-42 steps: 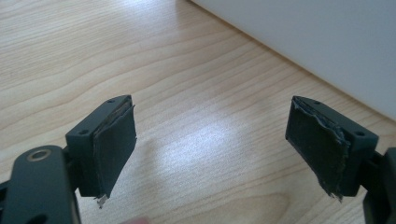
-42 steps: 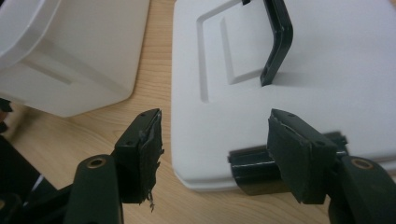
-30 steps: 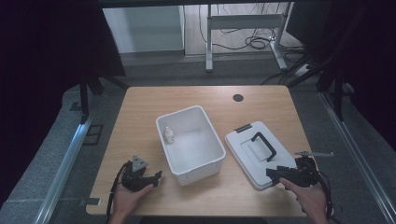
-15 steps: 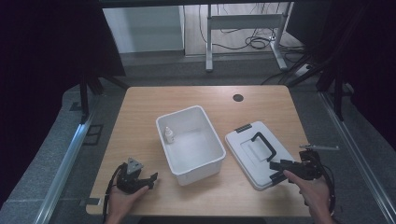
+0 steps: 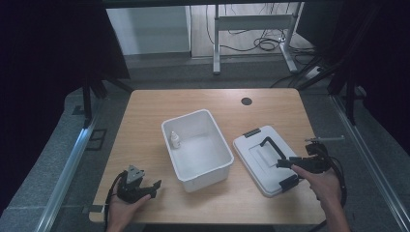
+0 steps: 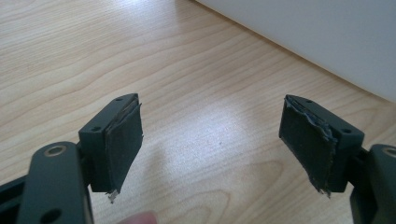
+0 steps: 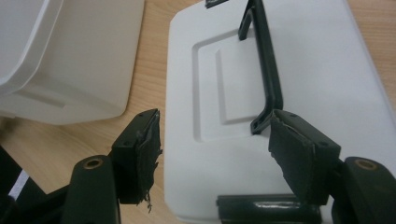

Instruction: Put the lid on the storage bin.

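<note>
High view first: a light wooden table [image 5: 145,125] carries an open white rectangular plastic bin [image 5: 197,148] near its middle, with a small white bottle [image 5: 175,140] standing inside against the bin's left wall. Just to the right of the bin lies a flat white plastic lid with a black carry handle [image 5: 265,157], set at a slant, close to the bin but not touching it.

On the person's right side, the right tool [image 5: 286,163] is held over the near right part of the lid, beside the near end of the handle. Right gripper view shows its jaws spread wide and holding nothing: the lid [image 7: 299,88] lies below them, the near end of the black handle [image 7: 264,70] sits just above the right-hand pad, and a black latch [image 7: 268,207] is on the lid's near edge between the jaws. The bin's outer wall [image 7: 79,56] is at upper left.

Near the table's front left corner, the left tool [image 5: 150,186] points towards the bin. Left gripper view has its jaws wide apart too, empty, over bare wood [image 6: 205,121], with the bin's white wall [image 6: 317,37] ahead.
</note>
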`<state>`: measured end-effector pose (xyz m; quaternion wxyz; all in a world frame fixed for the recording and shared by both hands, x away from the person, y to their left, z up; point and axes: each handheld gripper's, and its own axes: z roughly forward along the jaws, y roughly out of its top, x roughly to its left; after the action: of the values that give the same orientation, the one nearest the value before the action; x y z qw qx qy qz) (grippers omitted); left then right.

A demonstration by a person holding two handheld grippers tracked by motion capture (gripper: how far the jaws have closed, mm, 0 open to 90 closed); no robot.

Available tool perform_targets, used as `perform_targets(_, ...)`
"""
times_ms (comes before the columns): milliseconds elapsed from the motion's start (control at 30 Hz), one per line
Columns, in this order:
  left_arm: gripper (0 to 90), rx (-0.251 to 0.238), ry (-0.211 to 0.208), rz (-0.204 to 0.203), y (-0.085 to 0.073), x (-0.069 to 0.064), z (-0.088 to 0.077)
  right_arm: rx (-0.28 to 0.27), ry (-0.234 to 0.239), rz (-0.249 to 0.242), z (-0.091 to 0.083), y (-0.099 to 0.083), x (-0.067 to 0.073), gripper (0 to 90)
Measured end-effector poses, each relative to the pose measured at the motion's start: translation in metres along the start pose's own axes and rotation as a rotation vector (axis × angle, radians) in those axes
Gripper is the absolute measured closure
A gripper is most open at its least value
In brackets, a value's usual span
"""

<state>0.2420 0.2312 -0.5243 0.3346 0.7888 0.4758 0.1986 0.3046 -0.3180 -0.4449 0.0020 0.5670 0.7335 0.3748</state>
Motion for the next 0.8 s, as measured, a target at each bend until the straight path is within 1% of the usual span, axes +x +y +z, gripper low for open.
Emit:
perform_targets(133, 21.4, 0.018, 0.001, 0.019, 0.000, -0.001, 0.006, 0.008, -0.031, -0.002, 0.000, 0.009, -0.003, 34.4)
perform_targets(200, 21.4, 0.018, -0.002, 0.019, 0.000, -0.002, 0.006, 0.010, -0.040, 0.005, 0.002, 0.014, -0.005, 34.3)
perform_targets(367, 21.4, 0.012, 0.002, 0.019, 0.000, -0.001, 0.005, 0.050, -0.063, 0.003, 0.009, 0.030, -0.008, 34.4)
perform_targets(500, 21.4, 0.015, 0.005, 0.025, -0.001, -0.001, 0.005, 0.071, -0.068, 0.011, 0.015, 0.044, -0.009, 34.4)
perform_targets(533, 21.4, 0.015, 0.005, 0.025, -0.001, -0.001, 0.005, 0.071, -0.068, 0.011, 0.015, 0.044, -0.009, 34.4)
perform_targets(567, 21.4, 0.017, 0.005, 0.025, -0.002, -0.001, 0.006, 0.085, -0.065, 0.017, 0.018, 0.050, -0.010, 34.4)
perform_targets(600, 21.4, 0.018, 0.005, 0.026, -0.002, -0.001, 0.006, 0.085, -0.065, 0.017, 0.018, 0.050, -0.010, 34.4)
perform_targets(667, 21.4, 0.019, 0.007, 0.029, -0.002, 0.000, 0.005, 0.095, -0.061, 0.030, 0.021, 0.056, -0.012, 34.5)
perform_targets(700, 21.4, 0.019, 0.009, 0.029, -0.002, 0.000, 0.005, 0.101, -0.066, 0.032, 0.023, 0.060, -0.013, 34.5)
perform_targets(767, 21.4, 0.021, 0.008, 0.029, -0.002, 0.000, 0.005, 0.108, -0.068, 0.035, 0.025, 0.063, -0.014, 34.5)
perform_targets(800, 21.4, 0.025, 0.009, 0.030, -0.002, 0.000, 0.005, 0.112, -0.060, 0.039, 0.027, 0.068, -0.015, 34.5)
